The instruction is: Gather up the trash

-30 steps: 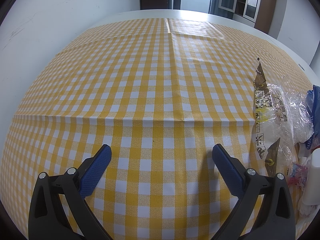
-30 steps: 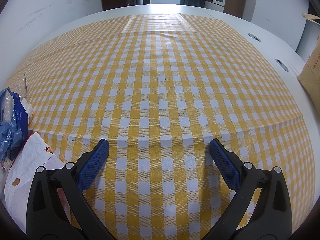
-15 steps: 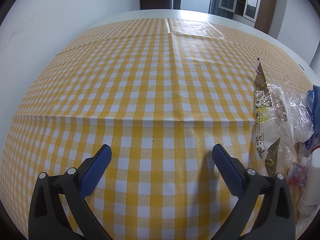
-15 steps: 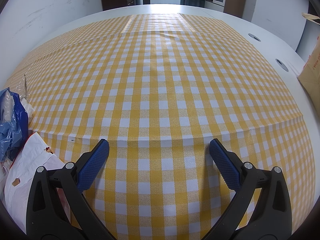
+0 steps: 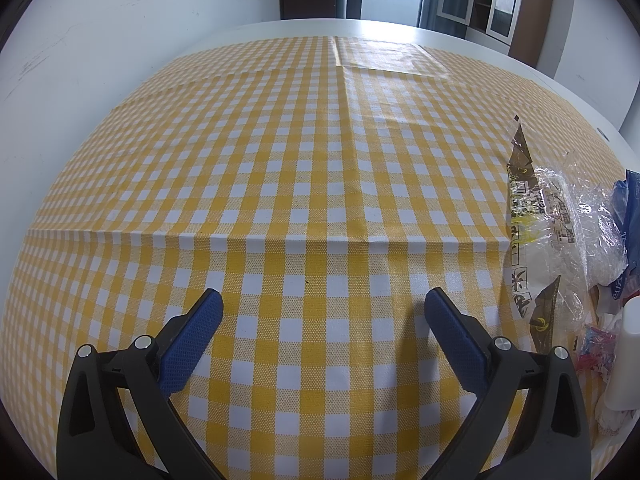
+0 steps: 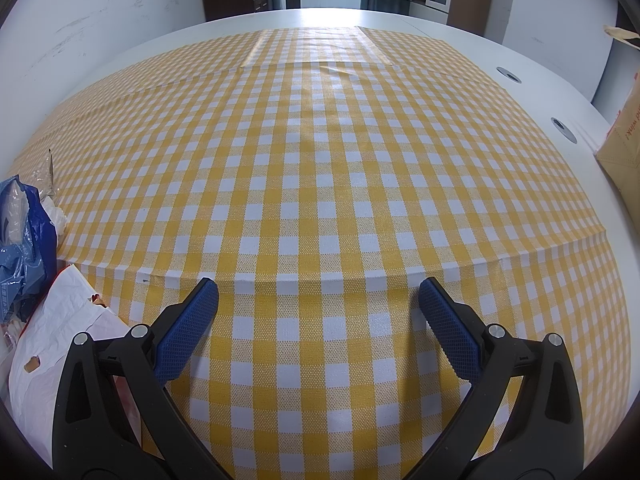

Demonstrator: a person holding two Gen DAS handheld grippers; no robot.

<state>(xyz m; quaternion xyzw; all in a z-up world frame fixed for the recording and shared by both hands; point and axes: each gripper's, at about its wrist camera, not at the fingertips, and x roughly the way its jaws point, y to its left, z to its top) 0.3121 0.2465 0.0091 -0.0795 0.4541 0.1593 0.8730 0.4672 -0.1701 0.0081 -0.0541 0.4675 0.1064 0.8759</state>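
Observation:
A pile of trash lies on the yellow checked tablecloth (image 5: 320, 160) between the two grippers. In the left wrist view a clear printed plastic wrapper (image 5: 544, 216) lies at the right, with a blue bag (image 5: 632, 208), small red scraps (image 5: 596, 344) and a white object (image 5: 628, 352) beyond it. In the right wrist view the blue bag (image 6: 24, 240) and a white plastic bag (image 6: 60, 336) lie at the left. My left gripper (image 5: 320, 308) is open and empty, left of the wrapper. My right gripper (image 6: 318, 300) is open and empty, right of the white bag.
The cloth covers a white table (image 6: 520, 52) with two round cable ports (image 6: 564, 124) at the right. A brown cardboard box (image 6: 624, 136) stands at the right edge. A white wall (image 5: 100, 20) runs along the left side.

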